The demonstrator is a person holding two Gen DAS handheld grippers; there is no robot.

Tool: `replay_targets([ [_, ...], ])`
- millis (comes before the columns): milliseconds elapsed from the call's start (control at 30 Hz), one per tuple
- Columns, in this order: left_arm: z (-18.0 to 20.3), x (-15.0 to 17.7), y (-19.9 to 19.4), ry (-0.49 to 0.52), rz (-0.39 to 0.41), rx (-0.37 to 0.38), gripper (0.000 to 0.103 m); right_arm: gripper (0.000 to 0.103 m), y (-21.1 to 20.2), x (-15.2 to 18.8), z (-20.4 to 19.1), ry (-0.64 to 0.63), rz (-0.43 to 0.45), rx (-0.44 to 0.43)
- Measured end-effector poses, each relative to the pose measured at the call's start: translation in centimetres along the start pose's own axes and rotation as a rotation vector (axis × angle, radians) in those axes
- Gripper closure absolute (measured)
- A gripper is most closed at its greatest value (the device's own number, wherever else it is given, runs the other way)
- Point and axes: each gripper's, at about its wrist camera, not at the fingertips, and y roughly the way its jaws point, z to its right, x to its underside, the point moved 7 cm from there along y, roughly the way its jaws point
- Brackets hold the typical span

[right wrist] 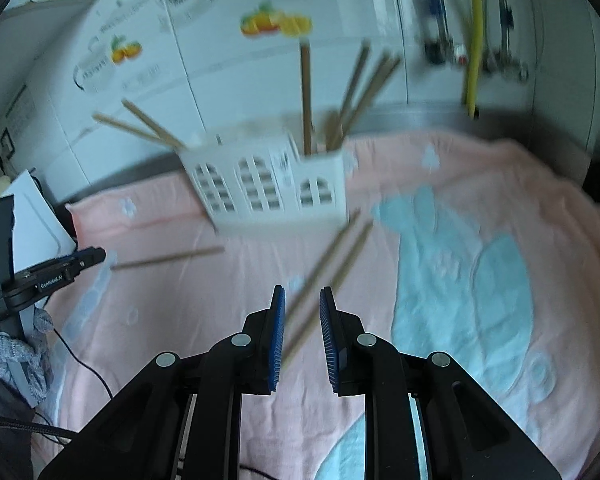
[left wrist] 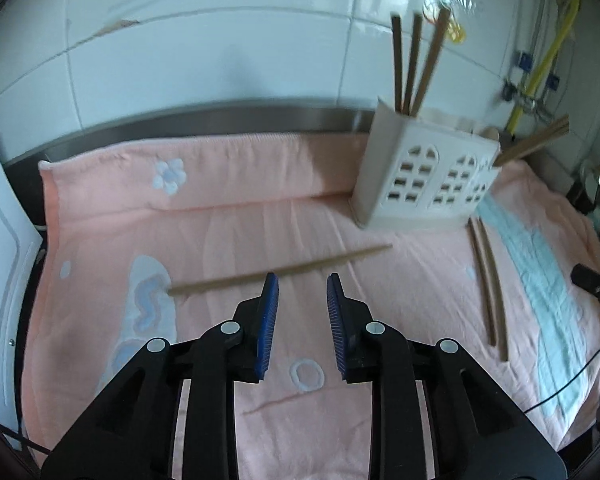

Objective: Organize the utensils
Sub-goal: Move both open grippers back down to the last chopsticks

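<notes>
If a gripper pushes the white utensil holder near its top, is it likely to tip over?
Probably yes. The white holder looks like thin, perforated plastic, so likely light. It stands on a soft pink towel, not a firm base. Tall chopsticks stand in it, which may raise its balance point.

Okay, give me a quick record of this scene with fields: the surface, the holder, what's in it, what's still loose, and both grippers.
surface: pink towel with pale blue patterns
holder: white plastic utensil caddy with window-shaped cutouts, standing at the towel's far side
in holder: brown wooden chopsticks, several upright or leaning
loose: single chopstick lying flat; chopstick pair lying in front of the caddy
left gripper: open, empty, over the single chopstick
right gripper: open, empty, pair seen between its fingers
</notes>
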Motion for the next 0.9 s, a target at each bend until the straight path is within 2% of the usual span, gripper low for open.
replay_targets([
  [167,2.4,1.1,1.0,0.034,-0.020,0.042,0.078,0.085,2.8,2.5,0.1,0.062,-0.106,-0.033],
  [533,4.7,1.8,1.0,0.057,-0.023,0.070,0.078,0.086,7.1,5.4,-1.0,0.114,-0.238,-0.028],
  [767,6.4,2.1,1.4,0.073,-0.026,0.087,0.078,0.092,7.5,5.4,-1.3,0.081,-0.220,0.074],
  [900,8.0,2.6,1.8,0.090,-0.039,0.113,0.078,0.094,7.3,5.6,-0.8,0.092,-0.207,0.086],
])
